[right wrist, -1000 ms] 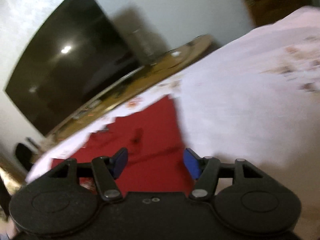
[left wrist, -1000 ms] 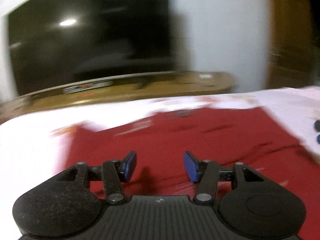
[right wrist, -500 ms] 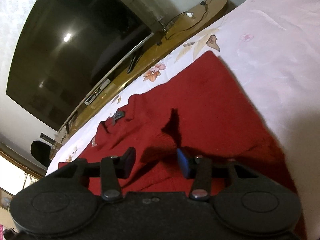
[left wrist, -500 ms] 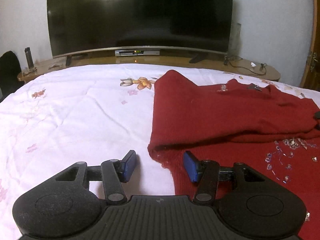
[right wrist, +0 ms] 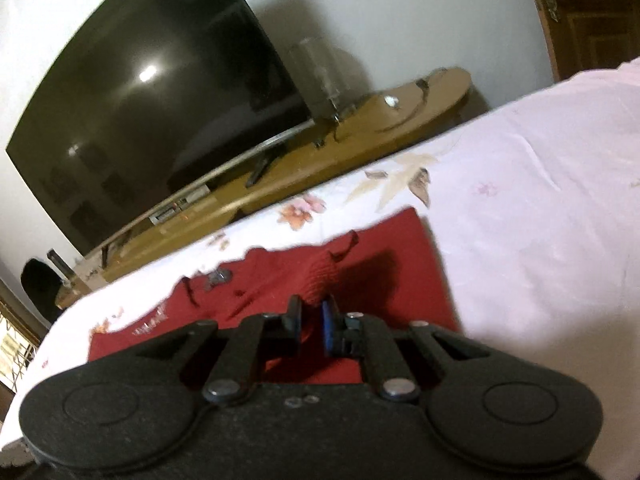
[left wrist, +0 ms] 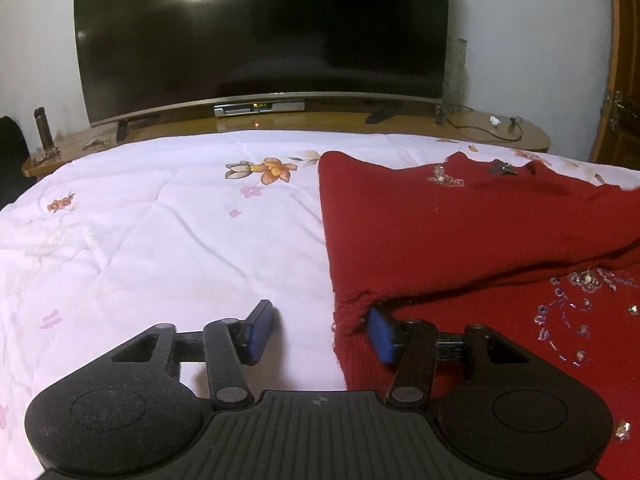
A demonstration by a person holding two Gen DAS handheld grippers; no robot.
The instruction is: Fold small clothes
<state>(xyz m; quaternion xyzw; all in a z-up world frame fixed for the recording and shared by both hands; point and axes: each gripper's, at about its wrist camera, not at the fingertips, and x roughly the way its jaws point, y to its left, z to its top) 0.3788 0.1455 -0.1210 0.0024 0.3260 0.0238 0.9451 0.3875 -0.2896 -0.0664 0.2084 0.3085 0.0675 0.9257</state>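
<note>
item: dark red knitted sweater with bead trim (left wrist: pixel 460 236), spread flat on the white floral bedsheet (left wrist: pixel 160 240); neckline toward the television end of the bed, long axis across the bed in the left wrist view. one layer is folded over the beaded front.

left gripper (left wrist: pixel 320 330): blue pads wide apart, straddling the sweater's near left corner; right pad under the raised edge, left pad over bare sheet, nothing clamped.

right gripper (right wrist: pixel 311 322): pads nearly together, pinching a bunched-up fold of red knit.

surroundings: large black television (left wrist: pixel 260 36) on a long wooden stand (left wrist: pixel 460 130). containers: cannot tell.
</note>
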